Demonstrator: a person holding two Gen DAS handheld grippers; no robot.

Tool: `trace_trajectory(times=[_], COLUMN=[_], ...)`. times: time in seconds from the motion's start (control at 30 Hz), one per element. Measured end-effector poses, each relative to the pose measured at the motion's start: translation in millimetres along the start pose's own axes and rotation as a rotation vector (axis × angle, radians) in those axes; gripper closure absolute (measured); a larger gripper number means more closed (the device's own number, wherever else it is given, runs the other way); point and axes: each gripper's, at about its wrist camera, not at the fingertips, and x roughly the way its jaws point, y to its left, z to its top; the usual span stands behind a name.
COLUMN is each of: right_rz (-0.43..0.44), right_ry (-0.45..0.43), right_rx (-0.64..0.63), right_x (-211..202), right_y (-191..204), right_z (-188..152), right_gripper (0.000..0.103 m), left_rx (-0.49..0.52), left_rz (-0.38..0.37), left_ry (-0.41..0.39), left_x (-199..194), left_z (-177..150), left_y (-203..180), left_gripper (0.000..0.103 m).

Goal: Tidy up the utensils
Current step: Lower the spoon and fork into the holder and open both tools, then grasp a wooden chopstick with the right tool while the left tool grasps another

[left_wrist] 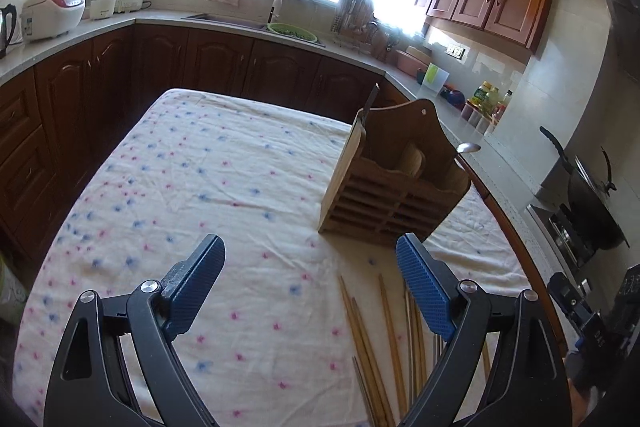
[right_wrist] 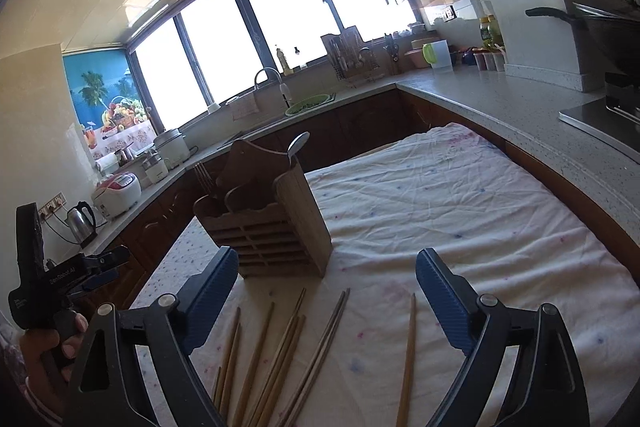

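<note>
A wooden utensil holder (left_wrist: 394,183) stands on the cloth-covered table (left_wrist: 200,167); it also shows in the right wrist view (right_wrist: 272,223). A spoon (right_wrist: 298,143) and a fork (right_wrist: 203,177) stick up from it. Several wooden chopsticks (right_wrist: 280,351) lie loose on the cloth in front of the holder, also seen in the left wrist view (left_wrist: 376,339). My left gripper (left_wrist: 310,267) is open and empty above the cloth, left of the chopsticks. My right gripper (right_wrist: 326,281) is open and empty just above the chopsticks. One chopstick (right_wrist: 408,359) lies apart to the right.
The table (right_wrist: 480,219) is ringed by kitchen counters (right_wrist: 500,103) with dark cabinets. A sink (left_wrist: 240,21), rice cooker (left_wrist: 52,13) and kettle (right_wrist: 82,221) stand at the back. A wok (left_wrist: 592,203) sits on the stove to the right.
</note>
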Motion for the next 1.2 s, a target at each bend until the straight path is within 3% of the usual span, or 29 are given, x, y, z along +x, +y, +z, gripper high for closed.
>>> trace_trajectory(times=[0.4,0.83,0.9,1.0,1.2], right_rz=[-0.057,-0.104,-0.113,-0.124,-0.149], right_ry=[0.067,0.165,0.181,0.211,0.271], right_rx=[-0.007,-0.035,-0.043,-0.047,-0.048], right_x=[-20.5,1.5,6.8,15.9,36.1], right_y=[-6.7,-12.5,-12.7,-14.1,-20.6], right_z=[-38.7,-44.7,-43.9,-42.4,-40.9], right_gripper=[0.011,0.013,0.021,0.030,0.048], left_rx=[-0.021,0.008,0.019,0.041,0.068], left_rz=[0.007,0.018,0.018,0.013,-0.005], left_ry=[0.095,0.173,0.184,0.220,0.311], left_x=[0.1,25.7,32.1,45.6,82.1], left_z=[-48.4,-49.5,-47.7,-45.0,-38.7], left_y=[1.8,-7.7,-11.3,-17.8,-32.5], left_gripper=[0.013,0.014,0.015,0.023,0.051])
